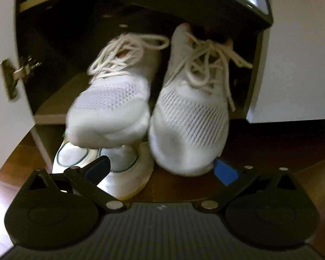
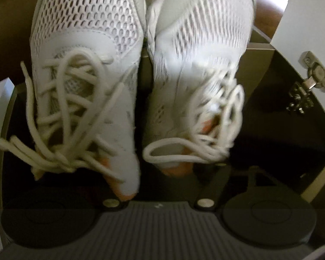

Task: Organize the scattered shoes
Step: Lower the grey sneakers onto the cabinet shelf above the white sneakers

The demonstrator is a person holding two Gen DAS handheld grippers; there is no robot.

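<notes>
Left gripper (image 1: 162, 169): jaws apart, empty, before the toes | Pair of white sneakers (image 1: 149, 106): toes overhang cabinet shelf (image 1: 52, 110) front edge, above a third shoe (image 1: 110, 173) on the floor | Right gripper (image 2: 162, 186): at heels, fingers hidden, state unclear | Risk: pair tips forward off the edge.

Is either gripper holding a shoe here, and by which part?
Left gripper: open, holding nothing; the white shoes' toes lie ahead of its fingers. Right gripper: fingers hidden under the shoes' heel ends, so a hold cannot be told.
</notes>
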